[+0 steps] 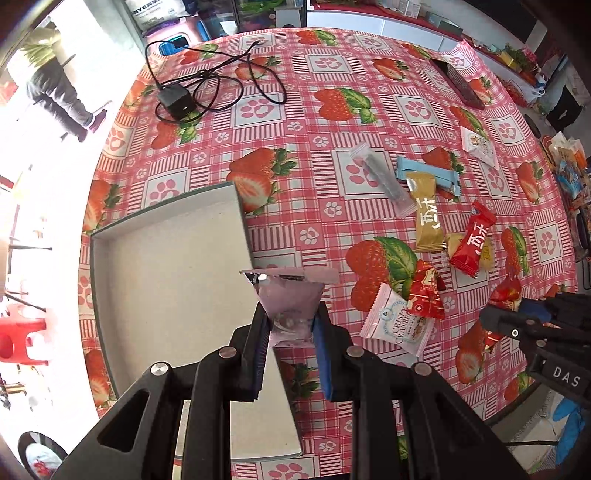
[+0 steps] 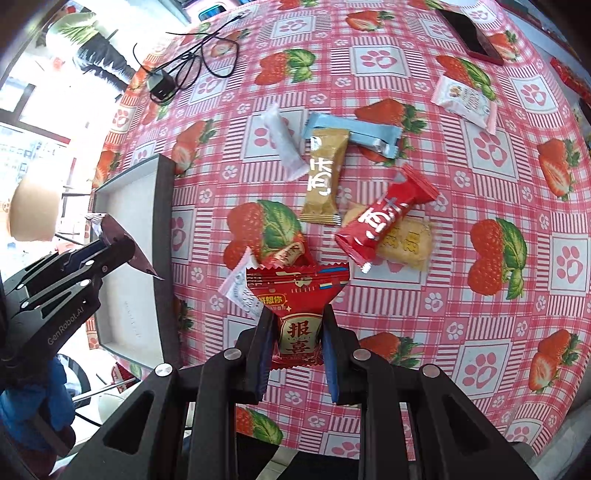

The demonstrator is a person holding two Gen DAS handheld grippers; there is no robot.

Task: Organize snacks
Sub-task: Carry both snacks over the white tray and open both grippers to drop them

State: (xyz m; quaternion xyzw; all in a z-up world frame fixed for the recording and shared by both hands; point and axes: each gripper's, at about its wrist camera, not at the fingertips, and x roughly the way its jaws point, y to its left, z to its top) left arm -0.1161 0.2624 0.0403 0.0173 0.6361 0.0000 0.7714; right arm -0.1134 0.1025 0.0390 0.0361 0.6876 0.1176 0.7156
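Note:
My left gripper (image 1: 290,325) is shut on a pale purple snack packet (image 1: 290,295) and holds it above the right edge of the white shallow box (image 1: 166,273). My right gripper (image 2: 295,332) is shut on a red snack packet (image 2: 297,295) with gold lettering, held above the table. Loose snacks lie on the strawberry tablecloth: a gold bar (image 2: 325,177), a red bar (image 2: 384,218), a yellow biscuit pack (image 2: 406,240), a light blue bar (image 2: 354,133), a clear white stick (image 2: 284,140) and a pink-white cookie pack (image 2: 465,99). The box (image 2: 129,258) holds no snacks that I can see.
A black charger with a tangled cable (image 1: 177,99) lies at the far left of the table. A dark phone (image 2: 469,33) lies at the far right. A pink cranberry pack (image 1: 395,321) and another red packet (image 1: 424,291) lie near the box. The round table edge curves close in front.

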